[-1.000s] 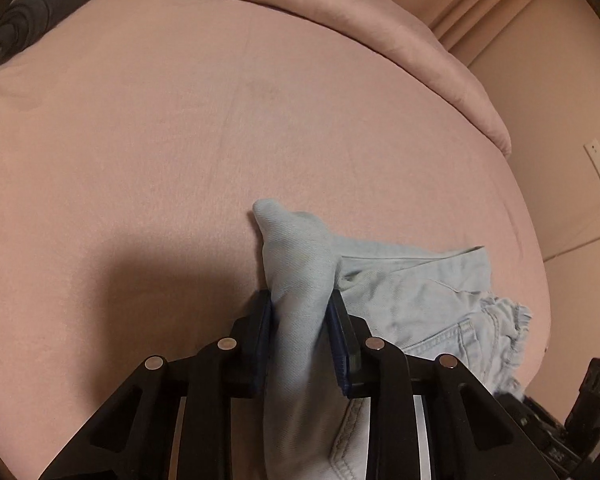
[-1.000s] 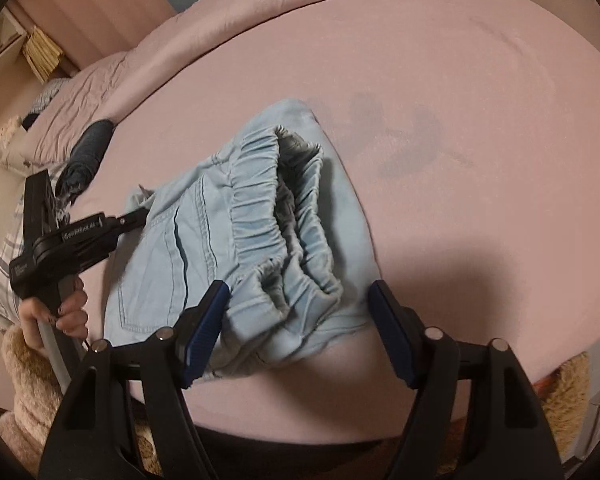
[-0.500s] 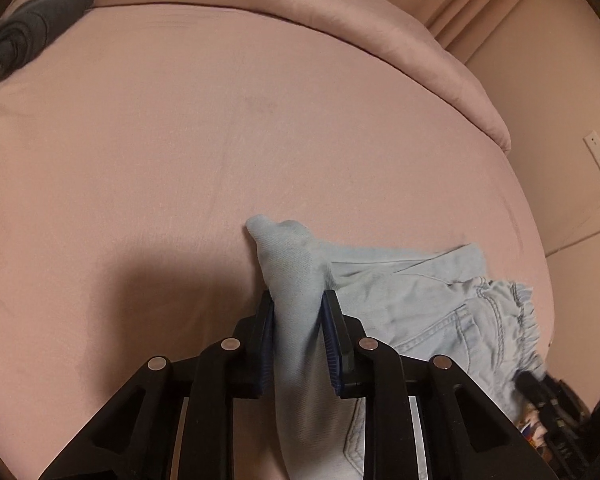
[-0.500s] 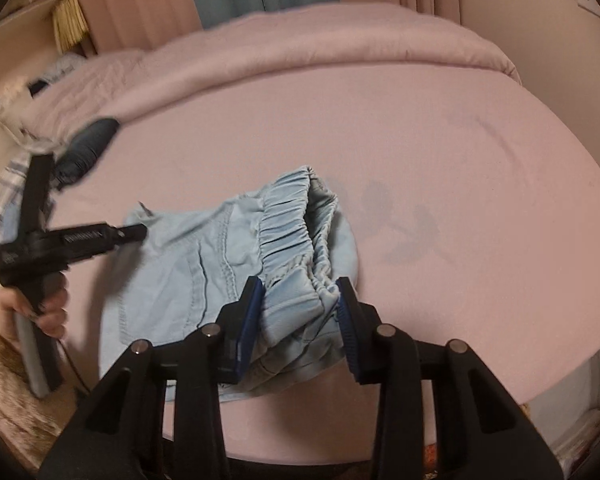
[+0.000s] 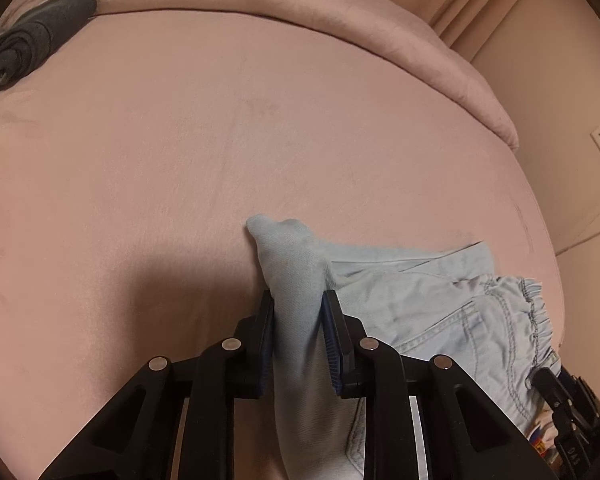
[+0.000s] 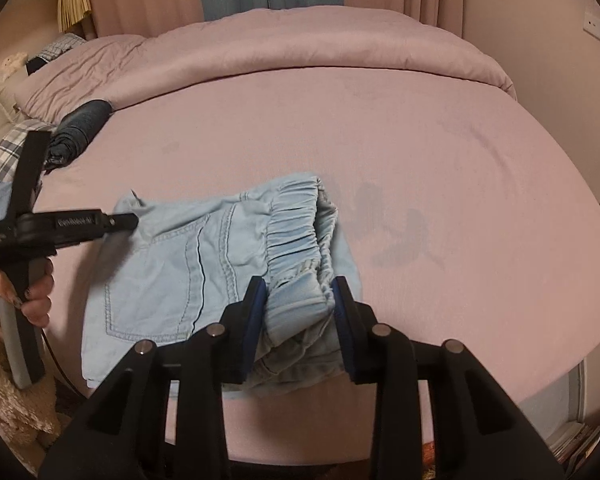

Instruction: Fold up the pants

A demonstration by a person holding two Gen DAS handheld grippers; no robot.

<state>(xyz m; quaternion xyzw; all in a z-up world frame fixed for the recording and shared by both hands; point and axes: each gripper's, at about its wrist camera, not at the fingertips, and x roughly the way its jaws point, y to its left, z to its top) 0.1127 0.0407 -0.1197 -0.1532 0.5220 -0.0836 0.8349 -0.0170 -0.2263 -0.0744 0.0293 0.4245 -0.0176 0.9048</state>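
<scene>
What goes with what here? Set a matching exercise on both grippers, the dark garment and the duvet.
1 left gripper
2 right gripper
3 dark rolled garment
4 pink duvet

A clamped on the pants' waistband
B bunched along the bed's far edge
C pinching a raised fold of the pants
D lying at the bed's far left

Pairs: 1-C, 2-A, 3-D, 4-B. The right jaws have just been closing.

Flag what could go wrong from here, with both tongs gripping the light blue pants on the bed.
1. The right tongs have just been closing on a thick bunch of the waistband; some layers may slip out when lifted.
2. The left tongs pinch only a corner of the pants, which could pull free.
3. The pants lie near the bed edge and may slide off.
</scene>
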